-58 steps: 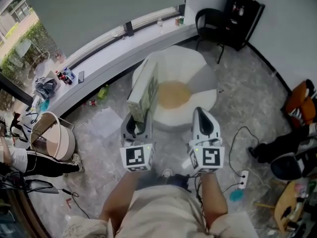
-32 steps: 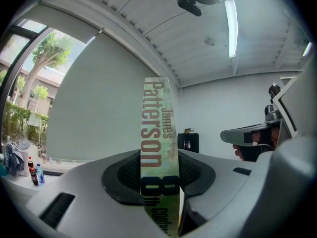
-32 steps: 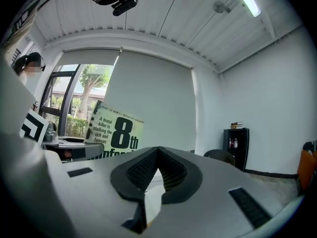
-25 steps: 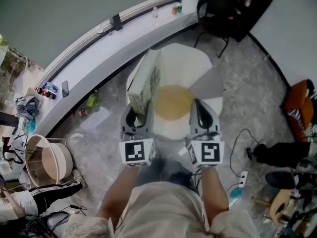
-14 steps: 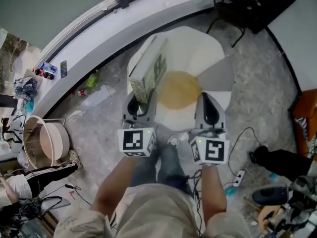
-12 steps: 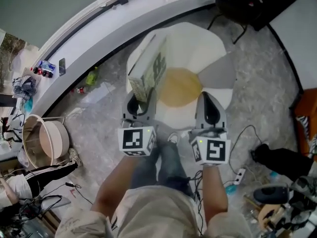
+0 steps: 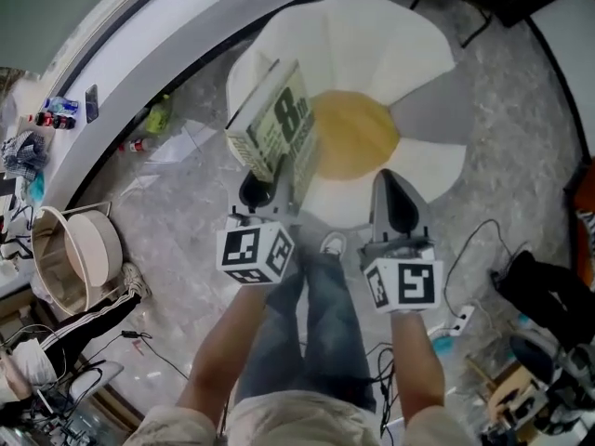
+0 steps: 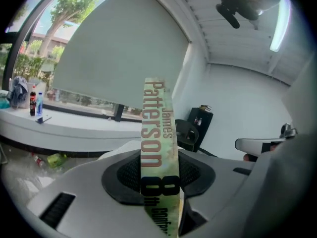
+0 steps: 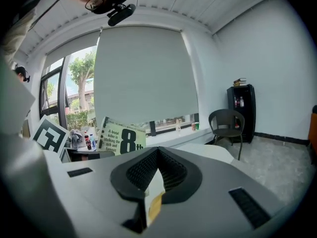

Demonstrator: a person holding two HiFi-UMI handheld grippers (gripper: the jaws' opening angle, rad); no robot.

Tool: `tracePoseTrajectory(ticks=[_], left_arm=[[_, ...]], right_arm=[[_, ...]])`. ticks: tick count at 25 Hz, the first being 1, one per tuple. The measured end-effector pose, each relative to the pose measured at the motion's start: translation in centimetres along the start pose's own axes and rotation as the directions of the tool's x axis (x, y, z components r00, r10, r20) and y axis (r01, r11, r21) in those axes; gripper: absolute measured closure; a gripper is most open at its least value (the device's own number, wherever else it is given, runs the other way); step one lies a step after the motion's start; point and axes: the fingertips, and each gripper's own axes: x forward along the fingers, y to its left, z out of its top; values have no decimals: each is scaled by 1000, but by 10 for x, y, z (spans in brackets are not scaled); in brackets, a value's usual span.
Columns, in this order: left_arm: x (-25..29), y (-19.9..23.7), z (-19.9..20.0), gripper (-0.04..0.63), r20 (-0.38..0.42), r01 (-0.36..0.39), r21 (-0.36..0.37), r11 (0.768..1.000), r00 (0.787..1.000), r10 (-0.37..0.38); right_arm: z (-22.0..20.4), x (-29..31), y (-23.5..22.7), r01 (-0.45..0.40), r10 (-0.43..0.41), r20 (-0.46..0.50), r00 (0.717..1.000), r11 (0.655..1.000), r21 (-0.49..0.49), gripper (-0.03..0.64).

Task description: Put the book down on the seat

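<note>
The book (image 7: 274, 133) is a thick paperback with a green cover and a large black "8". My left gripper (image 7: 265, 191) is shut on its lower end and holds it tilted over the left edge of the seat (image 7: 372, 35). The seat is a white flower-shaped chair with a yellow centre. In the left gripper view the book's spine (image 8: 158, 148) stands upright between the pads of the left gripper (image 8: 159, 165). My right gripper (image 7: 395, 203) hangs over the seat's near right edge, shut and holding nothing. In the right gripper view the right gripper (image 9: 158, 150) has its tips together, and the book (image 9: 121, 138) shows to its left.
A curved white window ledge (image 7: 139, 54) with bottles runs behind the seat. Litter lies on the floor by it (image 7: 158, 119). A round bin (image 7: 79, 254) and a seated person (image 7: 56, 328) are at left, a power strip (image 7: 456, 319) at right. A black chair (image 9: 225, 123) and cabinet (image 9: 240, 108) stand beyond.
Both grippers have come down towards the seat, which now looks larger and nearer. The book has tipped over so its cover faces up more.
</note>
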Motion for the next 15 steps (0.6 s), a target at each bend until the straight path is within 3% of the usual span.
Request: tracePoseTrajectory(ticks=[8,12,15], left_arm=[[69,58,-113,437,-26,8,-151,989,1000,-12],[92,87,-166,437,-24,-2,-296,955,1000,-6],[108,106,-197,437,-28,-4,-329,944,1000,-6]], right_arm=[[-107,46,-16,7,-7,-51,999,1000,1,614],[-157,58,-17,6,-5,-79,997,1000,4,614],[-186,72,-15,5,-3,-93,996,1000,21,614]])
